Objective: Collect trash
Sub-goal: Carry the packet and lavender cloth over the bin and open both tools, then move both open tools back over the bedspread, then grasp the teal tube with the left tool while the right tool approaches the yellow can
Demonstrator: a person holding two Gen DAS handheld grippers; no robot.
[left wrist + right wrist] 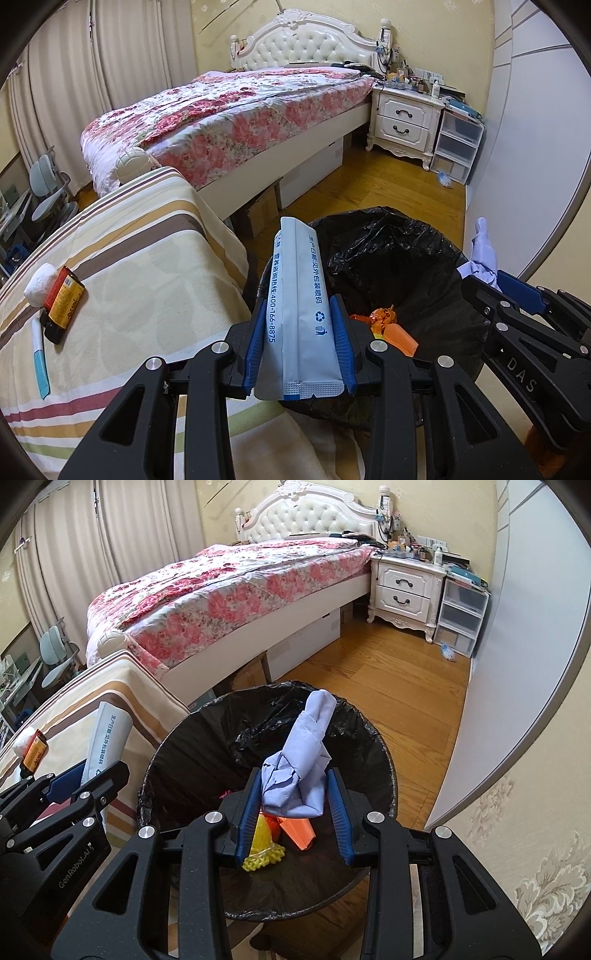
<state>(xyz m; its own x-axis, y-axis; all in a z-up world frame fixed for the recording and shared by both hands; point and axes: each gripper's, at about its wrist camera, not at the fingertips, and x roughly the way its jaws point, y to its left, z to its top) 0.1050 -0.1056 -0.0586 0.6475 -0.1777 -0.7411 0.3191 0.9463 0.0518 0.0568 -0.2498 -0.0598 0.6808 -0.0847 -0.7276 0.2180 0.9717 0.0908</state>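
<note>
Right wrist view: crumpled lilac paper (299,771), clamped by the right gripper (293,812), hangs over the black-lined bin (184,760); part the jaws only above its centre. Beside the bin's left rim, the left gripper (301,347) pinches a glossy, flat white sachet (295,295), which likely needs carrying inward first.

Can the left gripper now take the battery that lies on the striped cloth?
Probably not yet. The left gripper is shut on the white packet, so its jaws are full. The battery itself lies uncovered on the striped cloth, with nothing in between.
</note>
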